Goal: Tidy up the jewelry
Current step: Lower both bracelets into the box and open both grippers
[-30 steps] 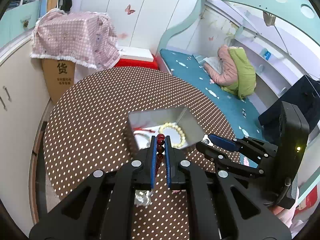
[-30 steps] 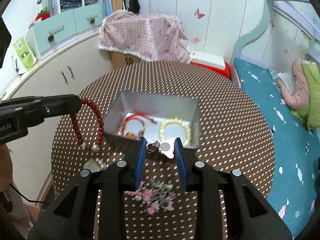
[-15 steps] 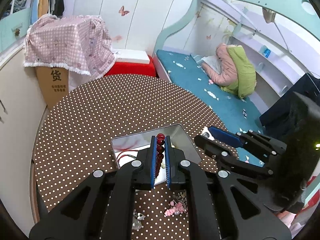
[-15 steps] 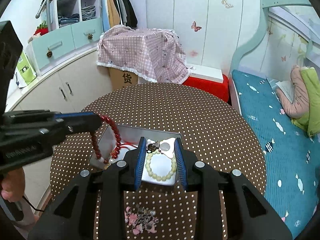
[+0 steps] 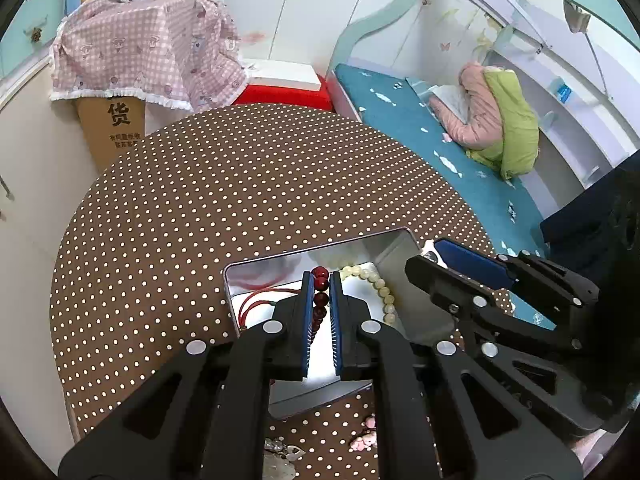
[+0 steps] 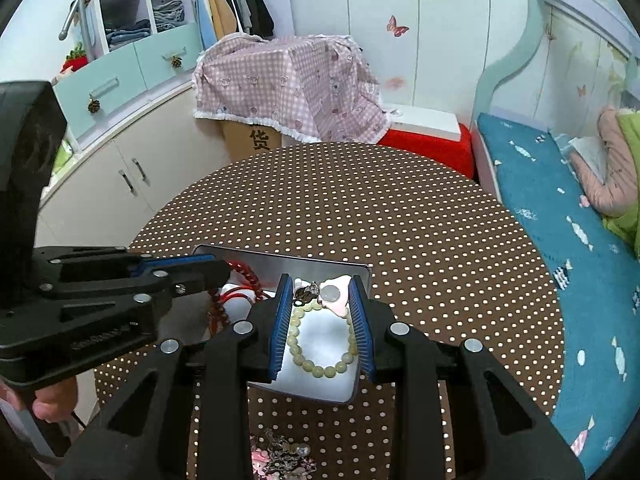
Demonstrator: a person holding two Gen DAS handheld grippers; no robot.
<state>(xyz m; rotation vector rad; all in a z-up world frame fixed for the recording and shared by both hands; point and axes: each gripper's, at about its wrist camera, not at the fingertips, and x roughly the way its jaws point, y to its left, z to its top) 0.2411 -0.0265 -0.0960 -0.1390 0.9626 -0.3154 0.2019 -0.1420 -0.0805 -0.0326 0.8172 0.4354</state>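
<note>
My left gripper (image 5: 321,280) is shut on a dark red bead bracelet (image 5: 320,300) and holds it over the open silver tin (image 5: 394,248). It also shows in the right wrist view (image 6: 216,272), with the beads (image 6: 218,312) hanging into the tin (image 6: 360,270). My right gripper (image 6: 320,292) is shut on a pink-and-white charm (image 6: 332,294) with a small metal piece, above the tin's right half. In the tin lie a cream bead bracelet (image 6: 320,360) and a red cord bracelet (image 6: 240,292).
The tin stands on a round brown polka-dot table (image 6: 400,220). Loose pink and silver trinkets (image 6: 280,458) lie on the near table edge, also in the left wrist view (image 5: 364,438). A bed (image 6: 560,200) is right, cabinets (image 6: 120,168) left.
Both grippers have moved forward over the tin. The red bead bracelet now hangs inside the tin, and the charm is above the cream bracelet.
</note>
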